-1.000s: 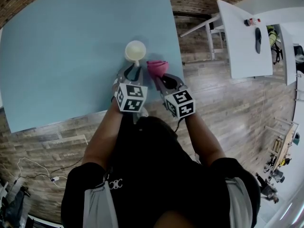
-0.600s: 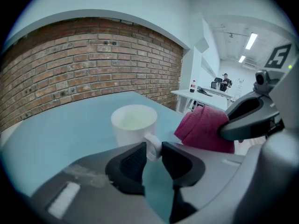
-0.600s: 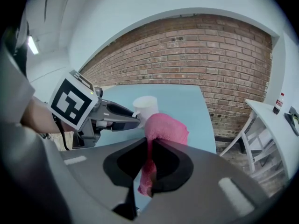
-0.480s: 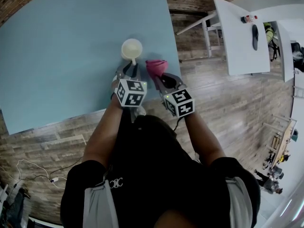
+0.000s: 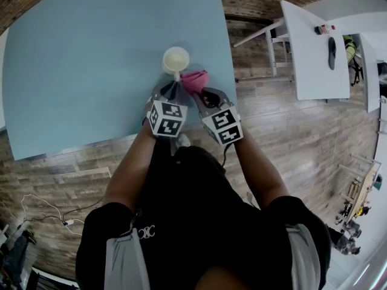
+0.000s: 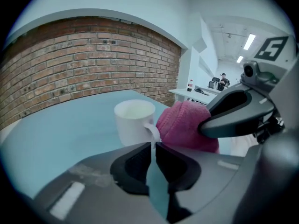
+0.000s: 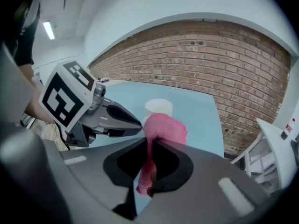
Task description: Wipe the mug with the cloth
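Cloth was in closer now: my right gripper (image 7: 150,141) had brought the pink cloth (image 5: 195,80) over from apart until it sat just beside the mug (image 5: 176,59), and my left gripper (image 6: 153,147) had just been closing its jaws with the handle (image 6: 153,132) between them. So the left was clenched on that thin handle, with the mug upright on the blue table (image 5: 91,71) toward its right edge. The right was clamped on a fold of cloth, the bulk bunched beyond the jaws and a tail hanging below. As I judged it, the first press of cloth to mug wall was due. I needed to hold the handle firm so the mug couldn't spin or tip, and lead with the bunched cloth, not the jaw tips. The mug itself looked to be on the same spot as before
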### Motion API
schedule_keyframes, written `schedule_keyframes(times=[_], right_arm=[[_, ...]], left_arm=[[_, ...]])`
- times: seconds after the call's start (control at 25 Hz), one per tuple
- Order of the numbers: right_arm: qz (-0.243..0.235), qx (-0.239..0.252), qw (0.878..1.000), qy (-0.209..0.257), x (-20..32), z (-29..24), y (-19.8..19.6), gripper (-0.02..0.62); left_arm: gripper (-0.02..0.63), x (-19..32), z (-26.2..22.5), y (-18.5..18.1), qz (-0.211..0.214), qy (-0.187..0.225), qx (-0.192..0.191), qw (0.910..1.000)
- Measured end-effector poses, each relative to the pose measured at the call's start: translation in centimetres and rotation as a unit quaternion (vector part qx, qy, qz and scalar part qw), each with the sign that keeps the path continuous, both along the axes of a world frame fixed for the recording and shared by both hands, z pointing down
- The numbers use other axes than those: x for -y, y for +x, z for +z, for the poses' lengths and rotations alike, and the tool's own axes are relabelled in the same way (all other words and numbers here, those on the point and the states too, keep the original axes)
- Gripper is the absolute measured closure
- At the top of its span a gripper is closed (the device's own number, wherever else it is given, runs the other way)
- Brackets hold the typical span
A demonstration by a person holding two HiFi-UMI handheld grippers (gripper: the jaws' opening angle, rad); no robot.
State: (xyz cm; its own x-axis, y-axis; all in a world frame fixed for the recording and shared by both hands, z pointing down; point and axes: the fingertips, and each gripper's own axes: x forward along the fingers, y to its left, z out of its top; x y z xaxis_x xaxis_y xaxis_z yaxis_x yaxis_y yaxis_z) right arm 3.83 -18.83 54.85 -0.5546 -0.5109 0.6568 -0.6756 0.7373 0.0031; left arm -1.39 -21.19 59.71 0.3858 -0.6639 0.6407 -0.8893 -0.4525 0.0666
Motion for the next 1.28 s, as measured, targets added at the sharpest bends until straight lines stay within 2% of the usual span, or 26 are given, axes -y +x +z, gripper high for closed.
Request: schedule_keyframes(times=[0.08,0.16,0.24,0.4,0.48,0.76,1.0,1.28], right_arm=[[-0.002,-0.008,1.000,0.006,0.6,0.2,-0.4,0.558],[0.005,-0.013,1.000,0.007,1.0,0.3,-0.3,0.558],[0.014,-0.014,1.000,0.004,1.2,0.4,0.0,0.558],[0.014,-0.013,1.000,0.005,1.5,0.2,0.3,0.558],[0.005,-0.014,1.000,0.011,1.7,-0.2,0.2,0.558],[-0.028,-0.034,0.999,0.032,1.8,-0.7,-0.5,0.558],[-0.067,-0.055,0.995,0.044,1.0,-0.4,-2.0,0.558],[-0.087,-0.071,0.993,0.026,-0.1,1.6,-2.9,0.558]], left_arm=[[0.552,0.2,-0.1,0.0,0.005,0.000,-0.012,0.9999],[0.492,0.4,-0.2,0.6,0.017,-0.001,-0.021,0.9996],[0.468,0.6,-0.2,1.2,0.024,0.002,-0.019,0.9995],[0.482,1.6,0.1,1.3,0.019,0.009,0.000,0.9998],[0.546,1.9,0.3,1.2,0.016,0.010,0.007,0.9998],[0.554,1.3,0.1,1.4,0.029,-0.003,-0.006,0.9996],[0.555,-1.2,0.1,2.2,0.080,-0.017,-0.018,0.9965],[0.557,-3.5,0.0,1.7,0.114,-0.027,-0.027,0.9927]])
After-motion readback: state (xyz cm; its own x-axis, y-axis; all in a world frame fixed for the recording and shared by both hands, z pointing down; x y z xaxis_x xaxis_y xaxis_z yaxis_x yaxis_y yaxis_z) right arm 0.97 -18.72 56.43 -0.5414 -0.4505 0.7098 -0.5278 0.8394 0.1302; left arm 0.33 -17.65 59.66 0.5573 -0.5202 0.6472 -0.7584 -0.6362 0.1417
